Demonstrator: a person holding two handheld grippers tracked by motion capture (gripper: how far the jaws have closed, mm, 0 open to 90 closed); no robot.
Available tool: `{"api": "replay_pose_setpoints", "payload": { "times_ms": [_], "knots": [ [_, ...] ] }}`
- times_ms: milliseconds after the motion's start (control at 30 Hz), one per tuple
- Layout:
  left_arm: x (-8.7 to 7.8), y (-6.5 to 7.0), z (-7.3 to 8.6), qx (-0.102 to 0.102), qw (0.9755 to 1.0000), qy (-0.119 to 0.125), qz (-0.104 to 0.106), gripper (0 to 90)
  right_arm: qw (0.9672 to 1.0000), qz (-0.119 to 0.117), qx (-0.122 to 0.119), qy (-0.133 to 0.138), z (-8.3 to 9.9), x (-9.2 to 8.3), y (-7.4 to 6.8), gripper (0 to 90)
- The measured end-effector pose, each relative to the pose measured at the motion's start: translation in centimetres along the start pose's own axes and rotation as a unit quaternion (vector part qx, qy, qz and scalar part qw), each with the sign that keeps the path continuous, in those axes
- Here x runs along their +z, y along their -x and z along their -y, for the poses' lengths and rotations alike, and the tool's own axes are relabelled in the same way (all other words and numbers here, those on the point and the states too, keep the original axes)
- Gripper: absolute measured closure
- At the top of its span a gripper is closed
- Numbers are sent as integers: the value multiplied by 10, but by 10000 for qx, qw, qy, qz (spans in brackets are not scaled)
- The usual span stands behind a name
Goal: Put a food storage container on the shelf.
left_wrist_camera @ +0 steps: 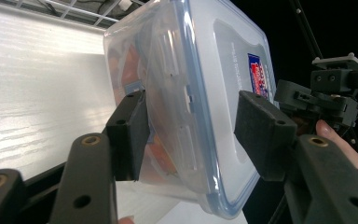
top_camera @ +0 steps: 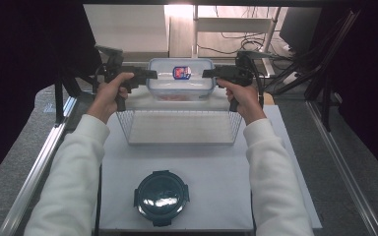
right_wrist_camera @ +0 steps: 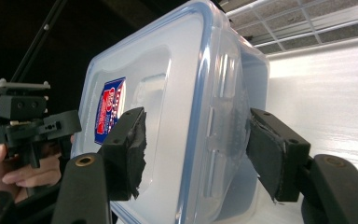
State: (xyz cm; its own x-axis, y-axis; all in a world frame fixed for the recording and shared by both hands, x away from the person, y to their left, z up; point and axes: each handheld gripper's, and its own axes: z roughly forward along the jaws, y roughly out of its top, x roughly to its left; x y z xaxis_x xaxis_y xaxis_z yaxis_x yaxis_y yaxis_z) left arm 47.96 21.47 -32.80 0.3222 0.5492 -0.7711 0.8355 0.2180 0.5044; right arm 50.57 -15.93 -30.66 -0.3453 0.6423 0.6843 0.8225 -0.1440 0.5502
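Observation:
A clear rectangular lidded container (top_camera: 180, 81) with a red and blue label sits just behind the wire basket, seemingly resting on the white table. My left gripper (top_camera: 152, 74) is at its left end and my right gripper (top_camera: 206, 73) at its right end, both pointing inward. In the left gripper view the jaws (left_wrist_camera: 191, 116) straddle the container's rim (left_wrist_camera: 214, 70); one pad lies against the body and the other stands off the lid. In the right gripper view the jaws (right_wrist_camera: 198, 130) straddle the container (right_wrist_camera: 168, 70) with a dark gap at the right pad (right_wrist_camera: 270, 158).
A wire basket (top_camera: 179, 125) stands mid-table in front of the container. A round dark green lidded container (top_camera: 161, 196) sits near the front edge of the white board (top_camera: 226, 167). Cables and black stands (top_camera: 300, 64) crowd the back right; metal rails run along both sides.

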Motion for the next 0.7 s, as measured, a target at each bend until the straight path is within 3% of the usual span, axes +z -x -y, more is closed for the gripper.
{"api": "replay_pose_setpoints", "payload": {
  "times_ms": [333,467,533,700],
  "knots": [
    [8,-5,0,-196,9998,79,-21,392,9993,94,356,86,-1,7,5,362],
    [9,-5,0,-152,9998,94,-25,380,9991,138,378,152,-1,8,5,358],
    [10,-3,1,-44,9999,114,-77,364,9990,166,377,180,0,8,4,344],
    [9,13,8,410,9977,440,-321,182,9979,328,180,534,6,5,-5,125]
  ]
}}
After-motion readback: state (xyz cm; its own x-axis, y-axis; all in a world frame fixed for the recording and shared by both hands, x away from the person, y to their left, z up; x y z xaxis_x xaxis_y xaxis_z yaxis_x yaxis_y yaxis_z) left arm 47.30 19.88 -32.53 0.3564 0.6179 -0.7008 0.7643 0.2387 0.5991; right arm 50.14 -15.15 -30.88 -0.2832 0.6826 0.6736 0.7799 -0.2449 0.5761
